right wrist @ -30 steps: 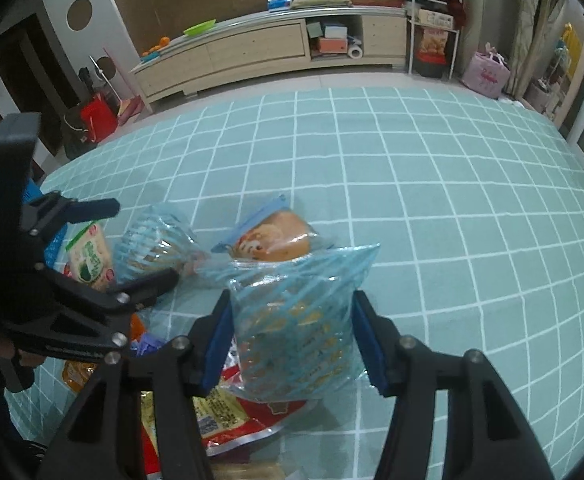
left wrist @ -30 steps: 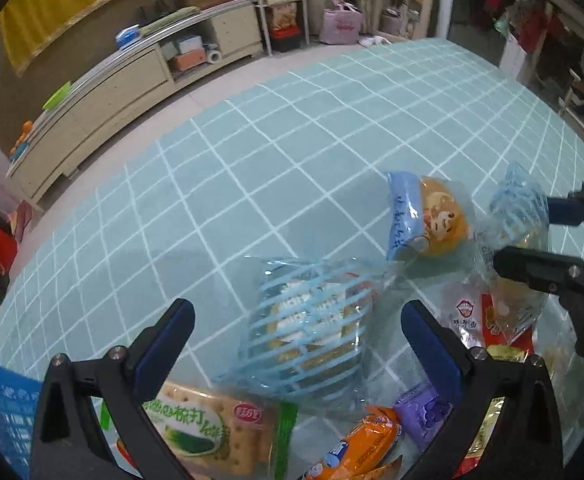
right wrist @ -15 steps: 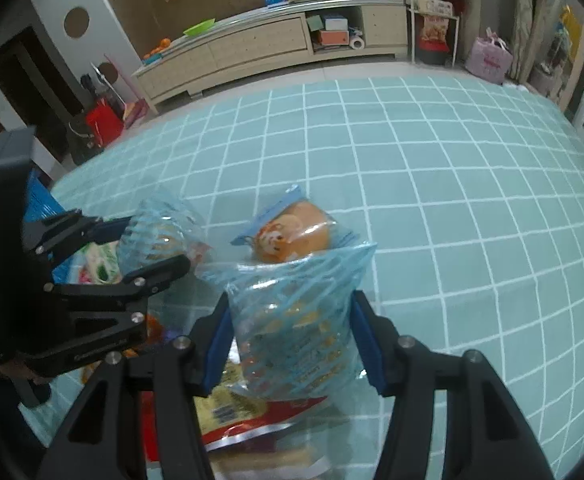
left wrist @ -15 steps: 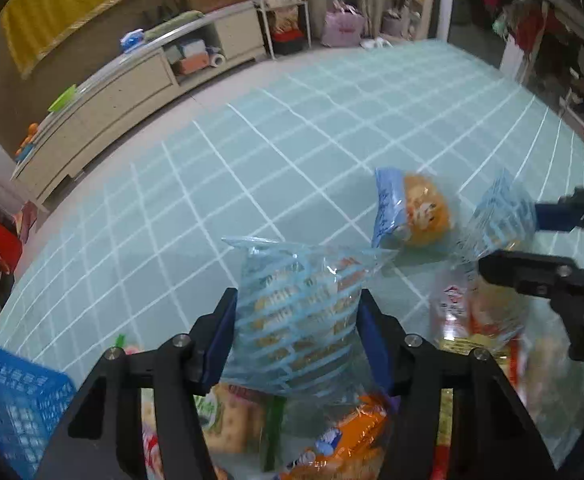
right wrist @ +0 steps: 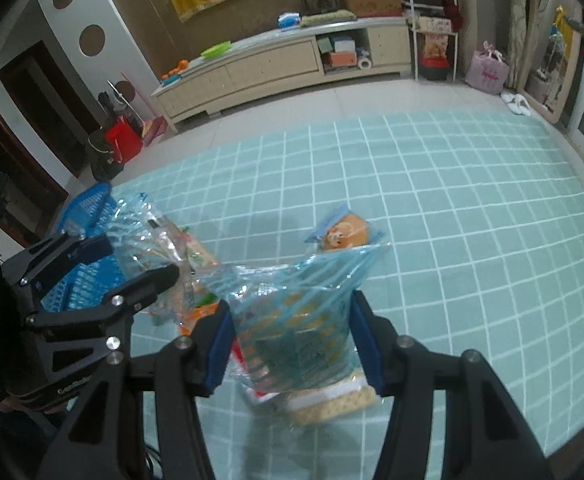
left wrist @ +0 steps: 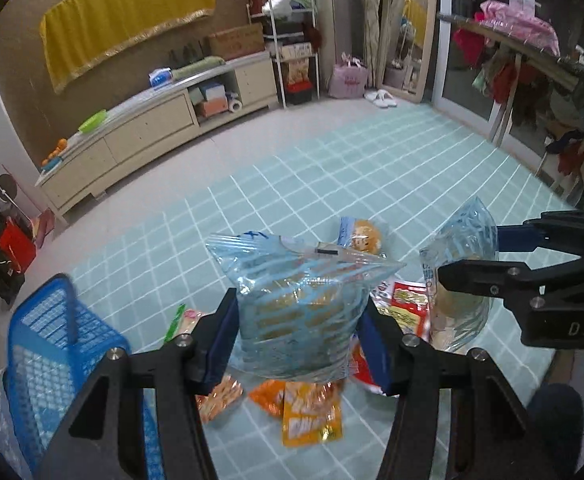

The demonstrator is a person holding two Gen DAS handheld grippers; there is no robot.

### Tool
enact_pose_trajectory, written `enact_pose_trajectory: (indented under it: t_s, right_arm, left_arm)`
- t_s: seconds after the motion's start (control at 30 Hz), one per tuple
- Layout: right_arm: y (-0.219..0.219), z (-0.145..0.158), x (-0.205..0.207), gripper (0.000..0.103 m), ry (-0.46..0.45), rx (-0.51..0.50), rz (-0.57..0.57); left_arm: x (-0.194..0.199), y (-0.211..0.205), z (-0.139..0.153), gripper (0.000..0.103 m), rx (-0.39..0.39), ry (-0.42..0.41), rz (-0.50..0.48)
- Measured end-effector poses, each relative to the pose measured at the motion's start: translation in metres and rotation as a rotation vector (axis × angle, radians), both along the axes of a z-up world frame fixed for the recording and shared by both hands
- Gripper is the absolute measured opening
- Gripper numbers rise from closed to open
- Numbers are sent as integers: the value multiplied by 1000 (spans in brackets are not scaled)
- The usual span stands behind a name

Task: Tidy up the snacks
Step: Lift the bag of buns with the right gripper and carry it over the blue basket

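Observation:
My left gripper (left wrist: 298,338) is shut on a clear blue-striped cracker bag (left wrist: 296,304) and holds it above the teal checked mat. My right gripper (right wrist: 292,340) is shut on a second blue-striped cracker bag (right wrist: 296,320), also lifted. Each gripper shows in the other's view: the right one (left wrist: 476,256) with its bag (left wrist: 458,280), the left one (right wrist: 131,256) with its bag (right wrist: 147,240). A bun in a blue wrapper (left wrist: 362,234) lies on the mat (left wrist: 332,168) beyond both; it also shows in the right wrist view (right wrist: 344,232).
A blue plastic basket (left wrist: 51,344) stands at the left, also seen behind the left gripper (right wrist: 87,220). Loose packets lie under the bags: orange ones (left wrist: 308,412) and a red one (left wrist: 406,300). A cream cabinet (right wrist: 275,64) stands along the far wall.
My left gripper has closed on the striped cracker bag and lifted it off the mat. Both grippers have risen with their bags, and the blue basket has come into view at the left.

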State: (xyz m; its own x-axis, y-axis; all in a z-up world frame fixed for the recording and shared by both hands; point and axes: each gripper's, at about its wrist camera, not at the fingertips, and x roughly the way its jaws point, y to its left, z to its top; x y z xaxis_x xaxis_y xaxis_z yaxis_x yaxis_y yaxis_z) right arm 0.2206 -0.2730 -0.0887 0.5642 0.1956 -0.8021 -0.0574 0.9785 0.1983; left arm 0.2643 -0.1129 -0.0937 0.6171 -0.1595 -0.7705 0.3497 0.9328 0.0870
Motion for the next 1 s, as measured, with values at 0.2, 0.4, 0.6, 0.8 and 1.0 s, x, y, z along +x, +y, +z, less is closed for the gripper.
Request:
enact_pose_trajectory:
  t_s: [0.2,0.4,0.6,0.8,1.0]
  right_arm:
    - [25,26,-26,59,-42,-29,7]
    - [48,41,-43,59,-67,-18,20]
    - [79,57,-51,59,-94,-19,64]
    - [122,66,-43,59,-107,-5,130]
    - [167,66,-24,59,-99,11,205]
  left_arm:
    - [-44,22,36,54,-22,-51,13]
    - [-77,39,64,54,0,-102,39]
    - [-103,71,87,54,1,-138,93]
    - [-117,116,101,54,-6,-148,163]
    - [-129,167,110,54,9,-162,231]
